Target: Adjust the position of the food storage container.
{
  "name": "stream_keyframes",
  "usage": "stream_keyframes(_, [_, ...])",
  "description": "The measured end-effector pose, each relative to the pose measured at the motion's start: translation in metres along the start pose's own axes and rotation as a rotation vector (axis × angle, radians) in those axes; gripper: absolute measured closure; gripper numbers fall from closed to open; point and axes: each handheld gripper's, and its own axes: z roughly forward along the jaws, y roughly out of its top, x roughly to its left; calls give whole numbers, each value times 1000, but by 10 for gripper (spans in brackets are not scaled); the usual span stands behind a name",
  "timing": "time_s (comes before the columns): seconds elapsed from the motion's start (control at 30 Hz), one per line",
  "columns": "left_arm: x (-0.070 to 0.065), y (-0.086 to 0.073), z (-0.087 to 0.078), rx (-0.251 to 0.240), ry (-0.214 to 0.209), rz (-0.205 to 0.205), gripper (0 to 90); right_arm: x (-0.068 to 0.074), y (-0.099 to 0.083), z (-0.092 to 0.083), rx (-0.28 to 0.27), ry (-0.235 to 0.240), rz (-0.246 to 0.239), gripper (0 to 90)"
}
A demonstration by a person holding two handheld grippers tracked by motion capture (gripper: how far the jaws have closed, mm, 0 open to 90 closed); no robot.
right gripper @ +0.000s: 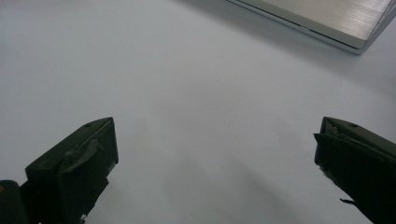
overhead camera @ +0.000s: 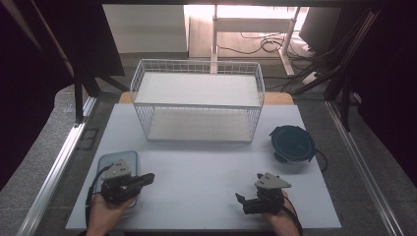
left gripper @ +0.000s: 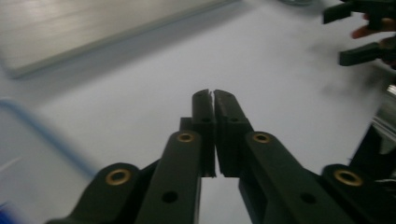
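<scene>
The lidded container is sitting at the tabletop's 8 o'clock beneath the left gripper, jaws pressed together, empty; the right gripper is resting spread at 5 o'clock.

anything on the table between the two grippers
No. In the high view, only bare white table lies between the left gripper and the right gripper.
</scene>
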Motion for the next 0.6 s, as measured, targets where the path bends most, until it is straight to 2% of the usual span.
stream_keyframes(0.07, [9,-2,-11,-10,42,-14,897,0,0,0,4,1,-2,0])
stream_keyframes(0.2, [33,-9,-35,-32,130,-73,898,3,0,3,17,8,-10,0])
stream_keyframes(0.23, [46,-15,-45,-36,181,-106,898,5,0,4,26,13,-19,0])
stream_keyframes(0.27, [53,-19,-49,-39,202,-123,898,6,0,5,30,13,-25,0])
stream_keyframes(0.3, [53,-19,-49,-39,202,-123,898,7,0,6,33,15,-27,0])
stream_keyframes(0.33, [59,-23,-54,-40,224,-143,898,7,0,6,33,15,-27,0])
stream_keyframes(0.37, [70,-31,-61,-36,267,-173,899,8,0,6,37,17,-32,0])
stream_keyframes(0.4, [70,-31,-61,-36,267,-173,898,8,0,6,37,17,-32,0])
stream_keyframes(0.47, [82,-44,-71,-29,304,-217,898,8,0,7,39,16,-29,0])
stream_keyframes(0.6, [88,-56,-78,-5,325,-242,899,8,0,7,41,13,-23,0])
